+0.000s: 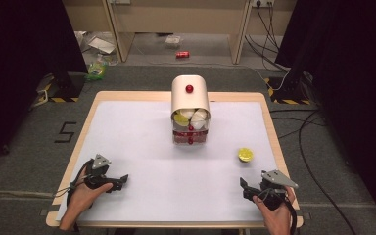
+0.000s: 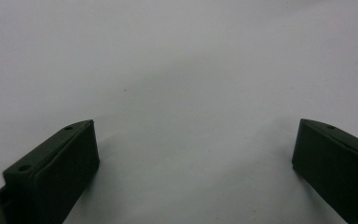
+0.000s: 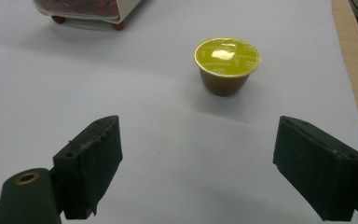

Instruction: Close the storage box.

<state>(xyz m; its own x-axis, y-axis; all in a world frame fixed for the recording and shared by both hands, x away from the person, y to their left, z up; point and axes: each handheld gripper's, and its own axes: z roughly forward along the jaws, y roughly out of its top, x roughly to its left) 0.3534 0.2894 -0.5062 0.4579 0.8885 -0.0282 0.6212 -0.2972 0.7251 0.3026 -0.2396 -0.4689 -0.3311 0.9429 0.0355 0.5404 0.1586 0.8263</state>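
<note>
- I hold two grippers, one in each hand, both low over the white table sheet (image 1: 142,142) near my edge of it.
- My right gripper (image 3: 198,158) has its two black jaws spread wide apart with nothing between them; from above it (image 1: 247,188) sits at the near right of the table.
- One coffee capsule (image 3: 227,65) stands ahead of my right jaws, a little toward the right-hand jaw, upright on its narrow brown base with the yellow-green foil lid facing up. It is clear of both jaws, touching neither. In the high view the same capsule (image 1: 245,154) sits just beyond the right gripper.
- My left gripper (image 2: 193,154) also has both jaws standing wide apart, with bare white sheet between and ahead of them. From above it (image 1: 120,181) lies at the near left, well apart from the capsule.
- One capsule dispenser (image 1: 190,110), cream-coloured with a rounded top and one red knob, stands well beyond both pairs of jaws at the middle of the table. In the right gripper view its lower edge (image 3: 86,11) shows far ahead and to the left of my jaws.
- Inside the dispenser I see white, yellow and red capsules, too small and crowded to count.
</note>
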